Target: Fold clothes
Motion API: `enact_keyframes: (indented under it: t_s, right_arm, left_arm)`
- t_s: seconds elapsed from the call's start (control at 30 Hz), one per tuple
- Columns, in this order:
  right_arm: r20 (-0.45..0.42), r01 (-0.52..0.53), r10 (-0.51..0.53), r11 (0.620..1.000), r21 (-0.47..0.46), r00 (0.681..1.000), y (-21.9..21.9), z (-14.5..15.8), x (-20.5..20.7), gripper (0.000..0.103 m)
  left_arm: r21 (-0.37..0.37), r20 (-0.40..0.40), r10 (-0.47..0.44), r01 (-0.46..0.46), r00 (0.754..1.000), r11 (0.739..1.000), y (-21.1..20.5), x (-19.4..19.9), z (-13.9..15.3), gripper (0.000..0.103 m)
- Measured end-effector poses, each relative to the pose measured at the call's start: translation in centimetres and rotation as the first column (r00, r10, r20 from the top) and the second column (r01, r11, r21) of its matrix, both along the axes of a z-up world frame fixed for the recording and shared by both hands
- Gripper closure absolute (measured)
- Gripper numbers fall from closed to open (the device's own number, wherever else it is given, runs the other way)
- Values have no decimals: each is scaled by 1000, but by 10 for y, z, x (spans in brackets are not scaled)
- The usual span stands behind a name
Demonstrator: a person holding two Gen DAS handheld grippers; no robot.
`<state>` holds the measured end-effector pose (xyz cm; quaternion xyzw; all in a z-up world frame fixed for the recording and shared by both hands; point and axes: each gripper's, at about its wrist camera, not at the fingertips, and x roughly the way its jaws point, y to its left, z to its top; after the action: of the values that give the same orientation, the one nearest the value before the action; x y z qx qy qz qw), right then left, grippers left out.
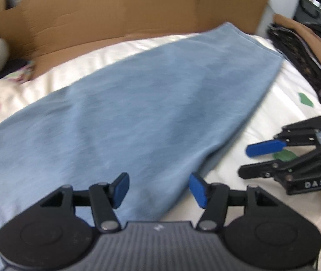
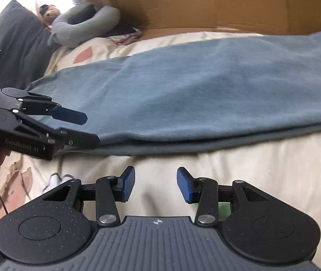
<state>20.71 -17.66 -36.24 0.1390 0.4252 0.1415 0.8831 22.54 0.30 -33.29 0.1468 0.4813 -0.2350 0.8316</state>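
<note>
On bed [image 2: 228,176]: blue garment [image 1: 138,103] folded lengthwise; left tongs [image 1: 159,190], right tongs [image 2: 156,184] both parted, empty. Risk: careless regrasp catches one layer, fold slides apart.

1. The blue garment [image 1: 138,103] I worked on looked like soft matt cloth, slightly fuzzy.
2. The bed cover [image 2: 228,176] under it was smooth cream cloth with printed patches.
3. The cardboard [image 1: 119,11] behind was plain brown paperboard, matt, with creases.
4. My left gripper [image 1: 159,190] had matt black plastic links, shiny metal pins and ribbed blue pads [image 1: 197,190].
5. The neck pillow [image 2: 86,22] seemed grey matt fabric.
</note>
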Motion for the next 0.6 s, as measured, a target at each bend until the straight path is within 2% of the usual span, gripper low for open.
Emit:
enact_keyframes:
  t_s: [0.13,0.3,0.47,0.6]
  right_arm:
    - [29,-40,40,999,18,999,15,6,4,54]
    - [40,-107,105,994,37,994,40,7,12,54]
    - [53,-162,159,986,49,986,61,7,23,54]
    - [56,-185,182,981,57,982,72,5,32,54]
  left_arm:
    - [47,18,25,-26,1000,999,20,-8,7,36]
    - [91,-11,34,-33,999,995,40,-18,7,35]
    - [159,-7,34,-33,999,987,51,-27,-2,25]
    - [228,1,35,-34,999,973,54,-27,-14,22]
